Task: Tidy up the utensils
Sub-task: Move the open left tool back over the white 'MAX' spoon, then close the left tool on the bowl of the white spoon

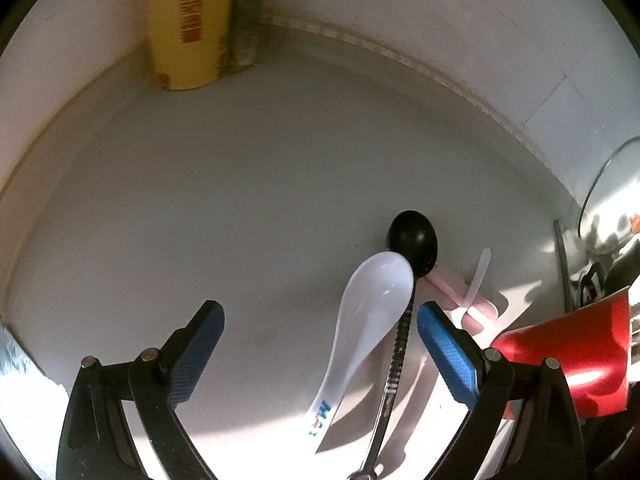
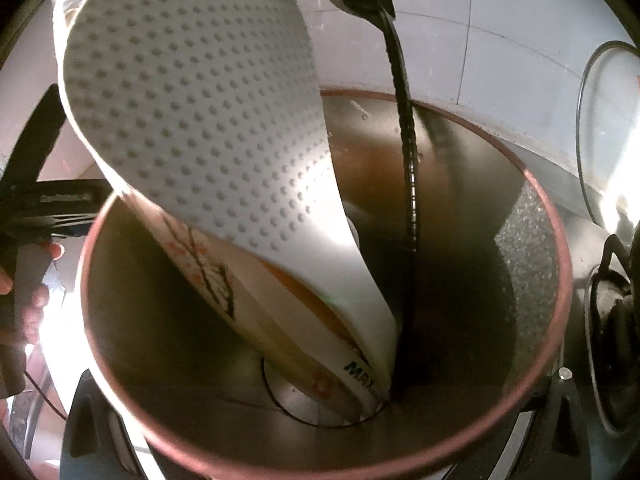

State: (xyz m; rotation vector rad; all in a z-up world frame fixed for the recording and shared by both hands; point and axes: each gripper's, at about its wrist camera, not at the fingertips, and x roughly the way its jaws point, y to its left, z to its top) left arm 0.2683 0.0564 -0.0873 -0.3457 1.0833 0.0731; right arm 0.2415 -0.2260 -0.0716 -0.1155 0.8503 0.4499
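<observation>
In the left wrist view my left gripper [image 1: 320, 344] is open and empty above the white counter. Between its fingers lie a white soup spoon [image 1: 370, 312] marked MAX and a black-bowled metal spoon [image 1: 412, 240] with a twisted handle. A small pink and white plastic spoon [image 1: 476, 280] lies to the right. In the right wrist view a red-rimmed metal cup [image 2: 556, 280] fills the frame, seemingly held between the right gripper's fingers, whose tips are hidden. Inside it stand white ceramic spoons [image 2: 208, 120] and a dark-handled metal spoon [image 2: 408, 184].
A yellow cylinder [image 1: 188, 28] stands in the back corner against the white wall. A glass lid [image 1: 612, 196] and a red cup [image 1: 580, 360] sit at the right edge. A person's hand [image 2: 32, 292] shows at the left of the right wrist view.
</observation>
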